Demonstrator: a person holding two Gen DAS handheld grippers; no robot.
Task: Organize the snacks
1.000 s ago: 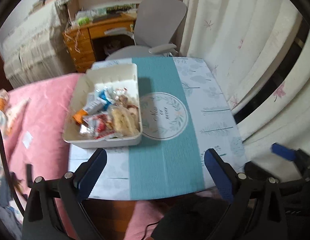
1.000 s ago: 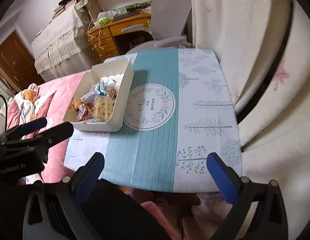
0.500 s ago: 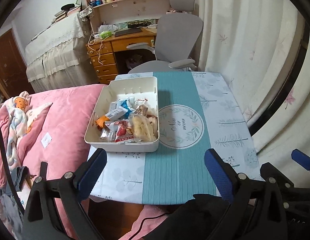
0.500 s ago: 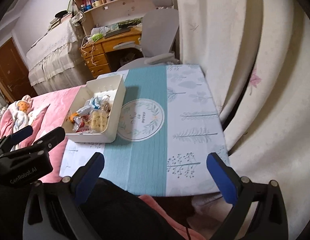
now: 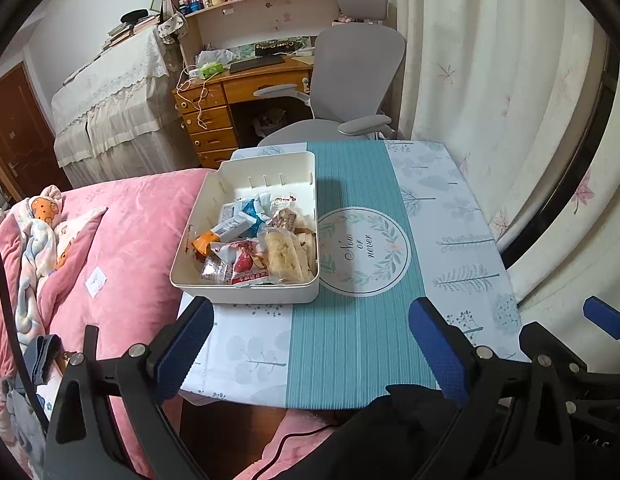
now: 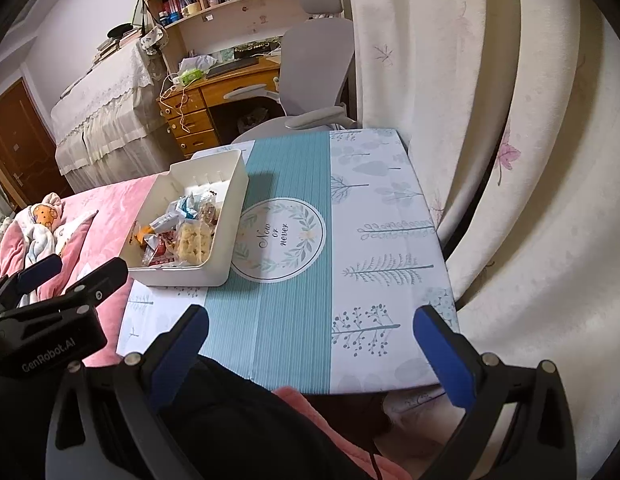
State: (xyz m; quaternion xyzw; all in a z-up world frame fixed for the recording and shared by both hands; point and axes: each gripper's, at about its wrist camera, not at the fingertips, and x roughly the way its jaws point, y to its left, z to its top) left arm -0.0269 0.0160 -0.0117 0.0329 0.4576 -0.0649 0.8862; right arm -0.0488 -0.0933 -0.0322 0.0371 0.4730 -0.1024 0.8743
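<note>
Snacks (image 5: pixel 251 246) lie heaped inside the cream bin (image 5: pixel 245 294), which serves as the landmark: a pale puffed rice cake in clear wrap (image 5: pixel 283 254) sits against the bin's right wall at the near end, red-and-white wrapped sweets (image 5: pixel 239 262) lie just left of it along the near wall, an orange-tipped white packet (image 5: pixel 219 232) is toward the bin's left wall, and a blue-and-white wrapper (image 5: pixel 249 212) sits mid-bin; the far end of the bin is bare. Right of the bin, touching its lower right corner, is the round "Now or never" emblem (image 5: pixel 364 250) printed on the teal band of the table cover (image 5: pixel 350 352). Left of the bin is a pink bedspread (image 5: pixel 133 232), with a bundled printed blanket (image 5: pixel 37 236) further left. Beyond the bin's far wall stand a grey office chair (image 5: pixel 358 64) and a wooden desk (image 5: pixel 229 96); pale curtains (image 5: pixel 490 80) hang well to the right.

Nearer than the bin, the left gripper (image 5: pixel 310 344) hovers above the table's near edge with its blue-padded jaws spread wide and nothing between them. In the right wrist view the right gripper (image 6: pixel 310 348) is likewise held wide apart and empty, nearer than the bin and off to its right, above the teal band and the tree-printed white panel
</note>
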